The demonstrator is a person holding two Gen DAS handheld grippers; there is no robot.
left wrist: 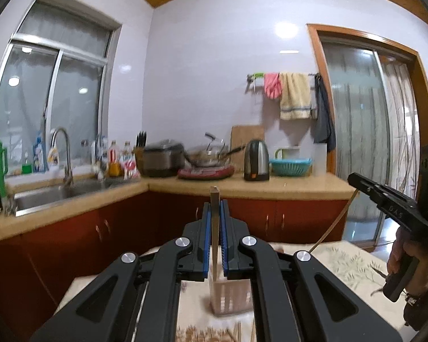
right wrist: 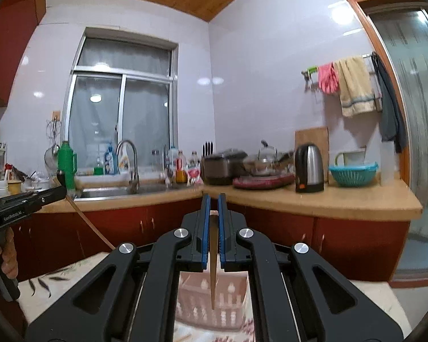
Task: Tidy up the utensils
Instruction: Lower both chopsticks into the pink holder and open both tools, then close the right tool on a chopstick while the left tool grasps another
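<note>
Both grippers, left gripper [left wrist: 214, 208] and right gripper [right wrist: 213, 202], each clenched one chopstick [left wrist: 214, 228] above the pink basket [right wrist: 214, 305]; neither dropped in yet, loose sticks remained on the counter [left wrist: 342, 259].

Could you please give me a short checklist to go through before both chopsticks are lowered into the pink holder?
1. Left tongs shut on a chopstick: ok.
2. Right tongs shut on a chopstick: ok.
3. Left chopstick's tip points down over the pink holder: ok.
4. Right chopstick's tip is over the holder's opening: ok.
5. Holder stands upright on the tablecloth: ok.
6. Room inside the holder for both sticks: cannot tell, the view is blurred.
</note>
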